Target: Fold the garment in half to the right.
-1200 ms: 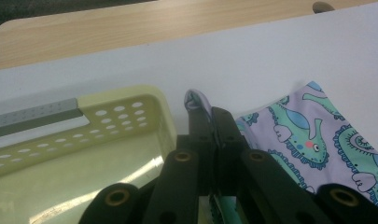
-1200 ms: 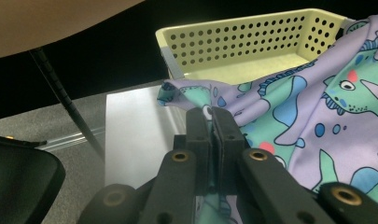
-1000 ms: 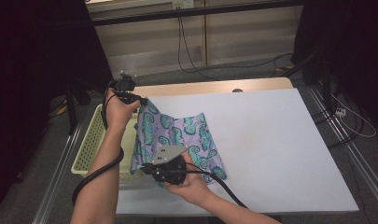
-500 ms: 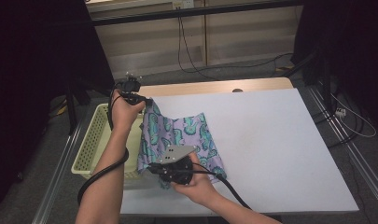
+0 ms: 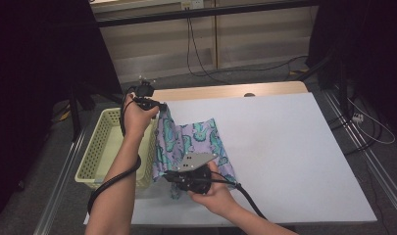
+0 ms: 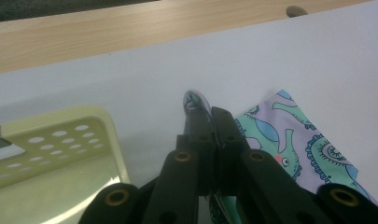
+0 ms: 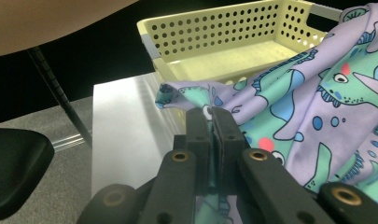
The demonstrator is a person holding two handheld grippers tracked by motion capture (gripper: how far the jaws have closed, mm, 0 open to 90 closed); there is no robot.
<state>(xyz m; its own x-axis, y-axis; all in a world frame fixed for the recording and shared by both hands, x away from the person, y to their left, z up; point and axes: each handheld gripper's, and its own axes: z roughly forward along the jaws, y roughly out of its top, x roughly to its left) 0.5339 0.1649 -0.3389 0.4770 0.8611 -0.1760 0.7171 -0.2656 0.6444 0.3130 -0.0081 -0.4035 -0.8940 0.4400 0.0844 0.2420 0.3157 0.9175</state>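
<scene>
The white table (image 5: pixel 294 147) carries everything, with the pale yellow perforated basket (image 5: pixel 95 152) hanging off its edge at about 9 o'clock. Between basket and table centre lies your work piece: the dinosaur-print cloth (image 5: pixel 201 142), lilac and green, draped from the basket's near wall across onto the table top.

Treat that cloth as light, limp and a little stretchy by the look of it. It will not hold any shape you give it; it sags wherever you are not holding, and an edge pinched too shallowly may slide out. So take it at the corners or hems, with a good bite of fabric.

Your left gripper (image 5: pixel 154 104), at 11 o'clock of the cloth, is clamped on an upper corner, raised off the table. Your right gripper (image 5: pixel 174 182), at 7 o'clock, is clamped on the lower corner, close above the table edge. Both jaws stand together with fabric between them.
</scene>
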